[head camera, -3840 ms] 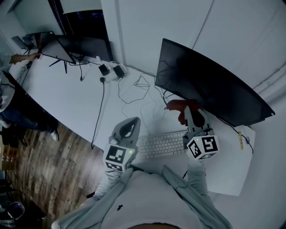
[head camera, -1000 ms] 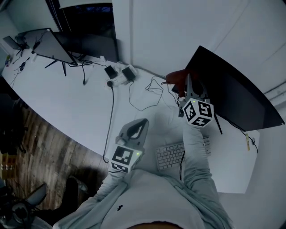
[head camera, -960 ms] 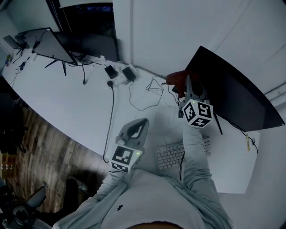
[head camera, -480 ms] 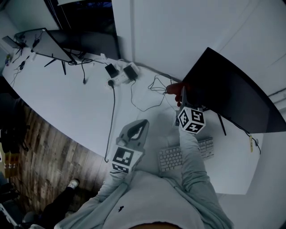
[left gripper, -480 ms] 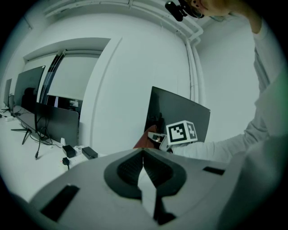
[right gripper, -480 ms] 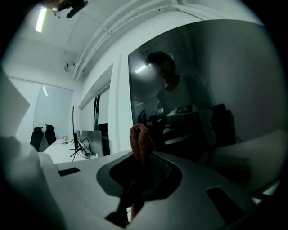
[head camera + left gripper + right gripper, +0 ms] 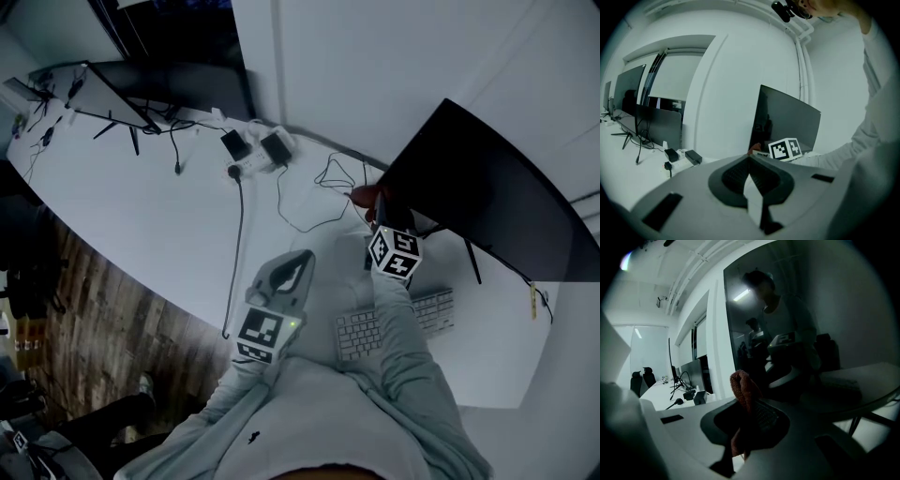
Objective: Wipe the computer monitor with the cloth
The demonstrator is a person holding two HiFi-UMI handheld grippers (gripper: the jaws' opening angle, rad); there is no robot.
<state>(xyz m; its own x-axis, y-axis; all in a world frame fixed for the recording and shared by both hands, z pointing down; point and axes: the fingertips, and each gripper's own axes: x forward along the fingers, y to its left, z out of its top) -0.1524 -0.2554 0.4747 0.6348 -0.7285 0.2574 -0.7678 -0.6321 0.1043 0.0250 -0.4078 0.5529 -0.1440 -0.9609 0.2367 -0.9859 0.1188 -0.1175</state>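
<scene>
Cables [image 7: 302, 201] and power strip [image 7: 251, 156] toward the left of the white bench [image 7: 141, 220]. Nearer, left hand-held gripper [image 7: 301, 260] low over the bench, jaws pressed together, nothing between. Next right, keyboard [image 7: 394, 323] flat on the bench. Above it, right hand-held gripper [image 7: 378, 214] clamped on the reddish cloth [image 7: 743, 387], cloth at the left edge of the dark monitor [image 7: 487, 197].

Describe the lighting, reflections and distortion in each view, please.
Head view: dim, bluish, and the desk edge bows from the wide lens. Left gripper view: evenly lit, round fisheye frame with black corners. Right gripper view: darkest; the monitor mirrors the person and a bright lamp, the cloth looks sharp.
</scene>
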